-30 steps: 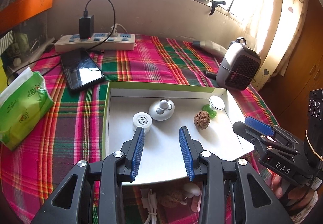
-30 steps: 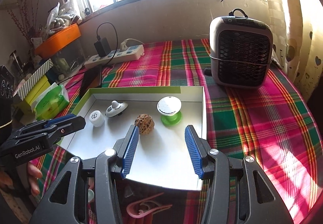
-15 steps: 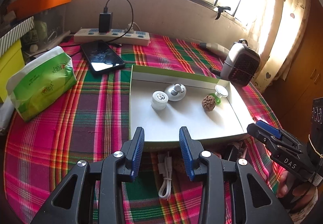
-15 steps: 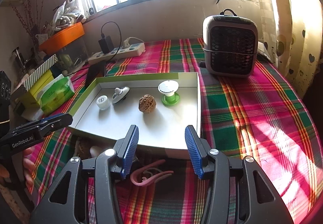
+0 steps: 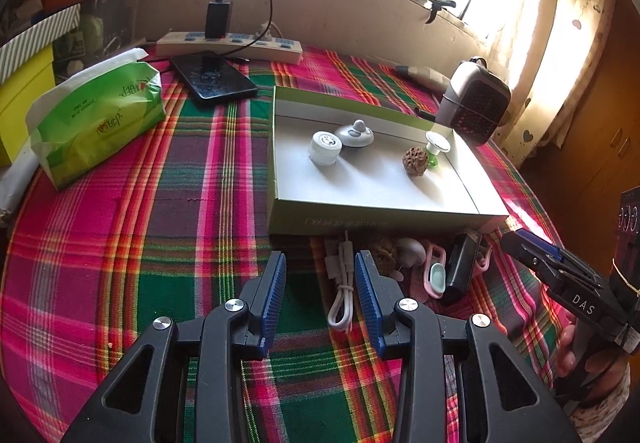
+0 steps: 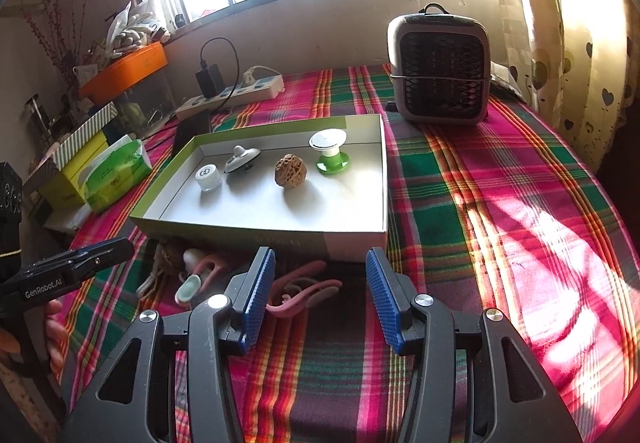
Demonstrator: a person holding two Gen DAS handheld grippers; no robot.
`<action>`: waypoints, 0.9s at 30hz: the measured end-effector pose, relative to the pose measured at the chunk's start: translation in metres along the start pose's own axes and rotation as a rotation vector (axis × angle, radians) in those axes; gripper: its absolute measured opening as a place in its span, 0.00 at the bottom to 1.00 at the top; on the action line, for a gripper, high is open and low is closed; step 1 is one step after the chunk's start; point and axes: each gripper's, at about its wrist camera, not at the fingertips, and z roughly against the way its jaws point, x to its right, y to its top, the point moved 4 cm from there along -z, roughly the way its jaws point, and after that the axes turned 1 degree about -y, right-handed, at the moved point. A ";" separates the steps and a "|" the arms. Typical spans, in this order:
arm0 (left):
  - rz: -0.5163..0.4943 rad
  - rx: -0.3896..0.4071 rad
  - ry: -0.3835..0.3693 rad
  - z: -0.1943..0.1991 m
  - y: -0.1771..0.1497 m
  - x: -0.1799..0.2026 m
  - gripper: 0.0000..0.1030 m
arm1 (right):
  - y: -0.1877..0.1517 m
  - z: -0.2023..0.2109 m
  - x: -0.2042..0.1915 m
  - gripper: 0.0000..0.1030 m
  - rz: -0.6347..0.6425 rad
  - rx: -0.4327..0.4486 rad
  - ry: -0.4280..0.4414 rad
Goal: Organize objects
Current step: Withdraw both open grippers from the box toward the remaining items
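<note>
In the left view, the left gripper (image 5: 320,279) hung spread and empty by a white cable (image 5: 342,283), likely ready to grab it. The box (image 5: 372,221) held four small things. In the right view, the right gripper (image 6: 320,283) was spread over one pink clip (image 6: 304,293), still outside.
</note>
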 end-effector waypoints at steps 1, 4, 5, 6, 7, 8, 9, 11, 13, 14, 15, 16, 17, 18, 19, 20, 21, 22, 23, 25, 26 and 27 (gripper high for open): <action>-0.003 -0.005 -0.003 -0.001 -0.002 0.001 0.33 | -0.002 0.001 0.001 0.48 0.000 -0.001 -0.002; -0.019 -0.022 -0.010 -0.005 -0.008 0.006 0.33 | -0.005 0.002 0.001 0.48 -0.007 -0.005 -0.003; -0.025 -0.027 -0.012 -0.006 -0.009 0.007 0.33 | -0.006 0.002 0.002 0.48 -0.010 -0.006 -0.002; -0.032 -0.033 -0.012 -0.008 -0.010 0.009 0.33 | -0.007 0.003 0.002 0.48 -0.011 -0.007 -0.001; -0.036 -0.037 -0.010 -0.009 -0.011 0.010 0.33 | -0.008 0.002 0.002 0.48 -0.011 -0.009 -0.002; -0.040 -0.038 -0.010 -0.009 -0.012 0.011 0.33 | -0.009 0.002 0.002 0.48 -0.009 -0.013 -0.005; -0.045 -0.042 -0.009 -0.010 -0.013 0.011 0.33 | -0.010 0.002 0.002 0.48 -0.008 -0.017 -0.008; -0.060 -0.054 0.011 -0.014 -0.014 0.011 0.33 | -0.012 0.000 0.003 0.48 -0.009 -0.030 -0.018; -0.075 -0.058 0.032 -0.016 -0.014 0.011 0.33 | -0.013 -0.001 0.003 0.48 -0.010 -0.038 -0.025; -0.079 -0.060 0.033 -0.017 -0.015 0.012 0.33 | -0.014 -0.001 0.003 0.48 -0.010 -0.041 -0.026; -0.081 -0.061 0.033 -0.018 -0.015 0.012 0.33 | -0.014 -0.001 0.003 0.48 -0.010 -0.042 -0.024; -0.085 -0.059 0.036 -0.018 -0.014 0.012 0.33 | -0.015 -0.001 0.002 0.48 -0.009 -0.043 -0.022; -0.092 -0.060 0.042 -0.019 -0.014 0.012 0.33 | -0.015 -0.002 0.002 0.48 -0.009 -0.047 -0.019; -0.100 -0.059 0.049 -0.019 -0.014 0.012 0.33 | -0.015 -0.003 0.000 0.48 -0.012 -0.050 -0.016; -0.102 -0.058 0.054 -0.020 -0.013 0.013 0.33 | -0.015 -0.004 -0.001 0.48 -0.012 -0.053 -0.009; -0.105 -0.058 0.056 -0.021 -0.012 0.012 0.33 | -0.016 -0.005 -0.003 0.48 -0.009 -0.057 -0.008; -0.108 -0.056 0.059 -0.021 -0.012 0.012 0.33 | -0.016 -0.006 -0.005 0.48 -0.002 -0.060 -0.008; -0.108 -0.053 0.060 -0.021 -0.012 0.011 0.33 | -0.016 -0.006 -0.007 0.48 0.005 -0.061 -0.009; -0.109 -0.049 0.060 -0.021 -0.012 0.011 0.33 | -0.016 -0.007 -0.009 0.48 0.009 -0.063 -0.008; -0.109 -0.046 0.058 -0.021 -0.011 0.010 0.33 | -0.016 -0.009 -0.012 0.48 0.014 -0.066 -0.009; -0.109 -0.045 0.057 -0.021 -0.011 0.010 0.33 | -0.015 -0.010 -0.013 0.48 0.014 -0.067 -0.014; -0.109 -0.044 0.055 -0.021 -0.011 0.010 0.33 | -0.015 -0.011 -0.014 0.48 0.013 -0.069 -0.019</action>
